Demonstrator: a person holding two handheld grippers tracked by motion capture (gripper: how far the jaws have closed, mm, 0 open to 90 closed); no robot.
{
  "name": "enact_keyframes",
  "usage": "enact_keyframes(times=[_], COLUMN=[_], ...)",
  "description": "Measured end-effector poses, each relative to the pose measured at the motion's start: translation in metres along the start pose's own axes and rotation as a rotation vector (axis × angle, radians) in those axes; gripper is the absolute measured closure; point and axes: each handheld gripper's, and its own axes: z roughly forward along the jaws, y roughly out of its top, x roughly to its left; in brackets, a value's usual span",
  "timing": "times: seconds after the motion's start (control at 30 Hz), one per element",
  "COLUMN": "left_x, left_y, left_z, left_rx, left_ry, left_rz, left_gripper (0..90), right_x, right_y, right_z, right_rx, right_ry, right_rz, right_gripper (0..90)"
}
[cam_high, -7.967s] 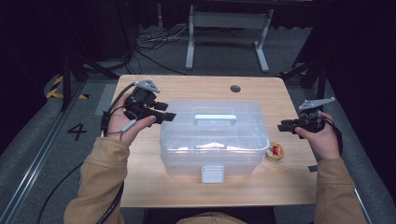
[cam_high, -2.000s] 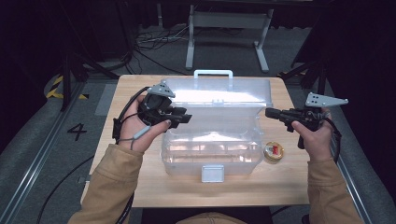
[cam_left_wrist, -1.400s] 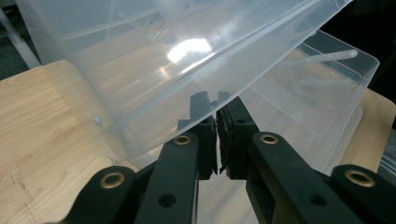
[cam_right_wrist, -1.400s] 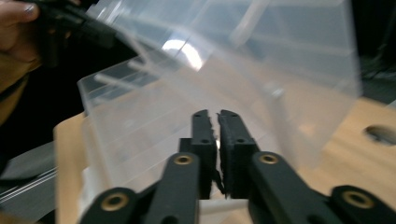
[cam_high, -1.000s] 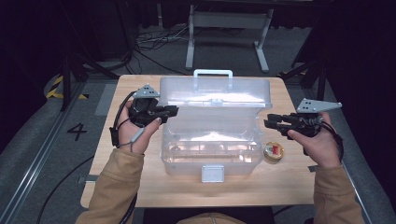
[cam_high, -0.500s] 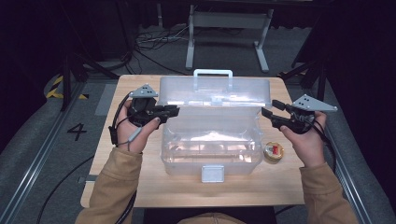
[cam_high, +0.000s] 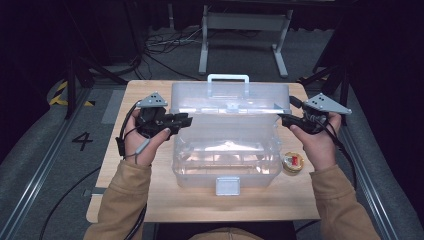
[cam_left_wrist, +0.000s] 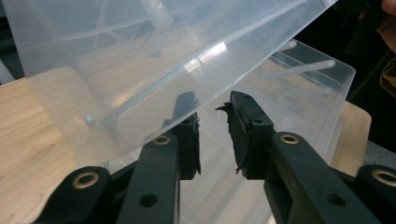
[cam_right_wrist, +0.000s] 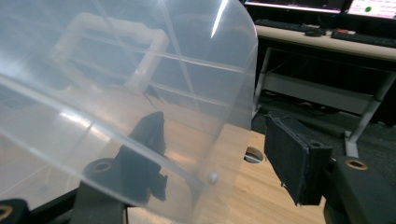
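Your left tool and right tool flank the raised lid. Both have just been opening, straddling its edges unclenched.

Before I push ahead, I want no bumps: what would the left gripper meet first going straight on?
Probably the box's raised clear lid: its edge already sits between the left gripper's open jaws.

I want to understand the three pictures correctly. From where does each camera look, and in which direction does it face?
High view: above the person's side, facing forward and down on the table; forearms, hands and both grippers show.
Left gripper view: on the left gripper, facing the lid and the box; its two jaws, apart, show.
Right gripper view: on the right gripper, facing the lid's edge, which stands between its open jaws.
All three share the raised lid.
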Motion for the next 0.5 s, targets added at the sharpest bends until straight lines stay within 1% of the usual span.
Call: enact_keyframes(times=[0.07, 0.1, 0.17, 0.23, 0.27, 0.33, 0.4, 0.5], left_x=[0.0, 0.0, 0.003, 0.003, 0.003, 0.001, -0.001, -0.002], left_y=[-0.006, -0.007, -0.008, -0.008, -0.009, -0.011, -0.013, -0.015], left_z=[-0.002, -0.003, -0.007, -0.012, -0.013, -0.014, -0.016, -0.024], left_rx=[-0.01, -0.006, -0.005, -0.017, -0.013, 0.001, 0.027, 0.035], left_ry=[-0.005, -0.004, 0.008, 0.009, 0.01, 0.016, 0.022, 0.026], left_rz=[-0.01, -0.011, -0.01, -0.017, -0.017, -0.006, 0.017, 0.026], left_gripper=[70.7, 70.6, 69.3, 68.4, 67.1, 64.7, 63.8, 62.2], right_x=[0.003, 0.005, 0.006, 0.007, 0.008, 0.008, 0.009, 0.009], right_y=[-0.001, -0.002, -0.001, -0.001, -0.001, -0.002, -0.003, -0.001], right_z=[0.003, 0.005, 0.007, 0.009, 0.01, 0.01, 0.01, 0.01], right_rx=[-0.011, -0.018, -0.026, -0.04, -0.049, -0.05, -0.048, -0.042], right_ry=[-0.013, -0.019, -0.03, -0.045, -0.049, -0.077, -0.096, -0.119], right_rz=[0.003, 0.006, 0.005, 0.007, 0.009, -0.009, -0.007, -0.021], right_gripper=[39.9, 41.3, 43.5, 48.5, 51.8, 57.4, 60.6, 64.7])
